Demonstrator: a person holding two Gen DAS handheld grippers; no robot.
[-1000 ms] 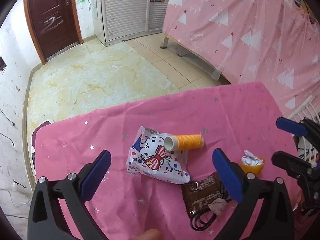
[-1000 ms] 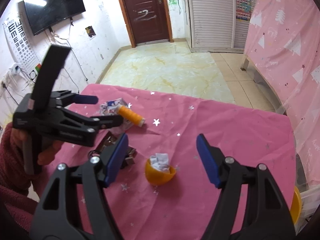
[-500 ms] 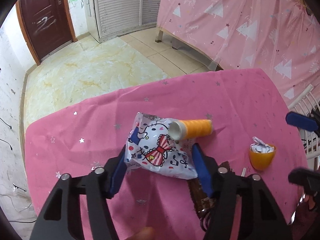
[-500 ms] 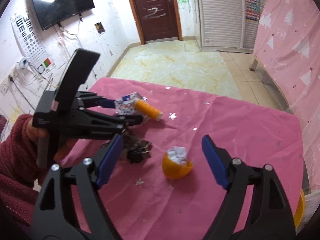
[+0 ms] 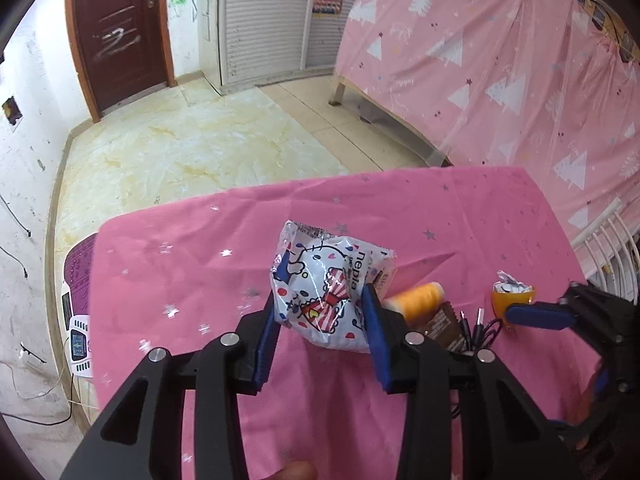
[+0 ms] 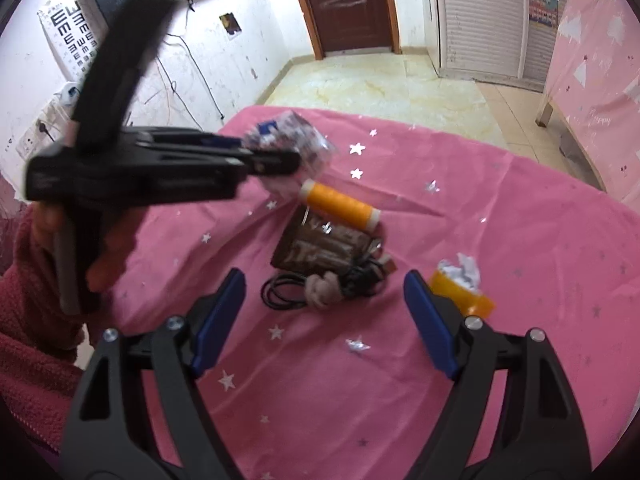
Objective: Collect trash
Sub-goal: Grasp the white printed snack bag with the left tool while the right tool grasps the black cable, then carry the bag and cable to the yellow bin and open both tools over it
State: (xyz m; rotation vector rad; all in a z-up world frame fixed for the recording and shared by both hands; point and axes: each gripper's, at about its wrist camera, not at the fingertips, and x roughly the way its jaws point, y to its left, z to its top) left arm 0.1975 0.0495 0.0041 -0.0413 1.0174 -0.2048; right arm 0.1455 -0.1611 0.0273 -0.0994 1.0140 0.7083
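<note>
My left gripper (image 5: 322,312) is shut on a white cartoon-print tissue pack (image 5: 324,284) and holds it lifted above the pink tablecloth (image 5: 180,280); the pack also shows in the right wrist view (image 6: 296,148). My right gripper (image 6: 324,304) is open and empty, hovering over a brown wrapper (image 6: 324,246), a black cable (image 6: 288,292) and a crumpled wad (image 6: 322,288). An orange cup half with crumpled paper (image 6: 460,284) lies just right of it. An orange thread spool (image 6: 340,204) lies behind the wrapper.
The table edge drops to a tiled floor (image 5: 180,148) at the far side. A pink curtain (image 5: 500,60) hangs at the right. A small white and purple device (image 5: 78,320) sits below the table's left edge. A white rack (image 5: 612,248) stands at the right.
My left gripper closed on the tissue pack and lifted it off the cloth. My right gripper moved left from the orange cup to above the wrapper and cable.
</note>
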